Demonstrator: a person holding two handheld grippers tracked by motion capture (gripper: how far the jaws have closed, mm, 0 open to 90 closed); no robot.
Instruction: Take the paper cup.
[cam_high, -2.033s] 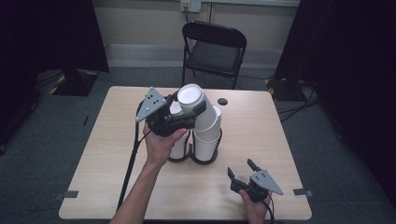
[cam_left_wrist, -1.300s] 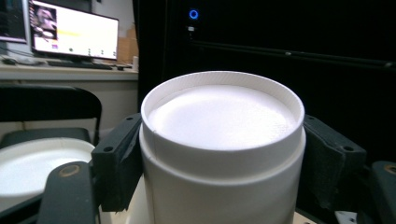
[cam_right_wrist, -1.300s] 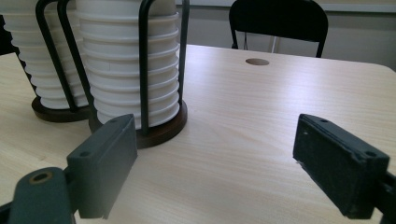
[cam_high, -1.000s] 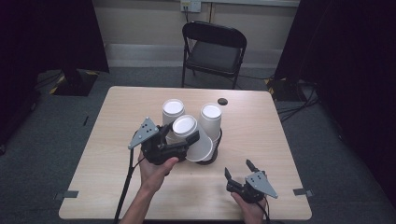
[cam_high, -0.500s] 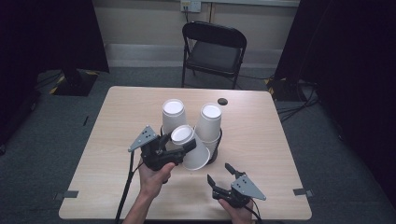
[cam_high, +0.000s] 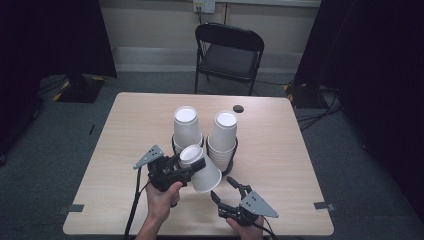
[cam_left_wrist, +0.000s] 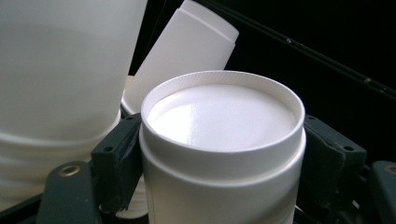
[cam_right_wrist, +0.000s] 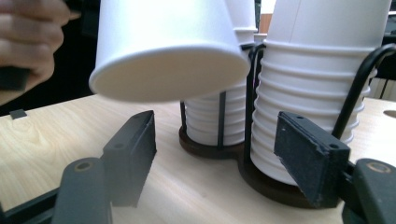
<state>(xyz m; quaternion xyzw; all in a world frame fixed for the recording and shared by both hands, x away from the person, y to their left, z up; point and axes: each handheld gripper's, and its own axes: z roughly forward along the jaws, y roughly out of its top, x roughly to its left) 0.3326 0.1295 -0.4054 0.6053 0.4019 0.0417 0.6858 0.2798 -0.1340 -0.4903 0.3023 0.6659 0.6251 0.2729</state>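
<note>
Two stacks of upside-down white paper cups, the left stack (cam_high: 185, 126) and the right stack (cam_high: 223, 136), stand in a black wire holder (cam_high: 231, 162) mid-table. Just in front of them my left gripper (cam_high: 193, 161) is shut on the base end of a single white cup (cam_high: 207, 177), held tilted above the table. In the left gripper view the cup's base (cam_left_wrist: 222, 119) sits between both pads (cam_left_wrist: 116, 163). My right gripper (cam_high: 222, 188) is open near the front edge, pointing at the held cup. In the right gripper view the cup's rim (cam_right_wrist: 168, 79) hangs above the open right gripper (cam_right_wrist: 215, 163), with the stacks (cam_right_wrist: 317, 93) behind.
A small dark disc (cam_high: 238, 108) lies near the table's far edge. A black folding chair (cam_high: 227, 50) stands beyond it. The left gripper's cable (cam_high: 134, 205) trails off the table's front edge (cam_high: 150, 231). Bare tabletop (cam_high: 285, 150) extends to the right of the holder.
My left gripper carried the single cup from above the stacks down and toward the front. My right gripper shifted left, closer under the cup, jaws still open.
</note>
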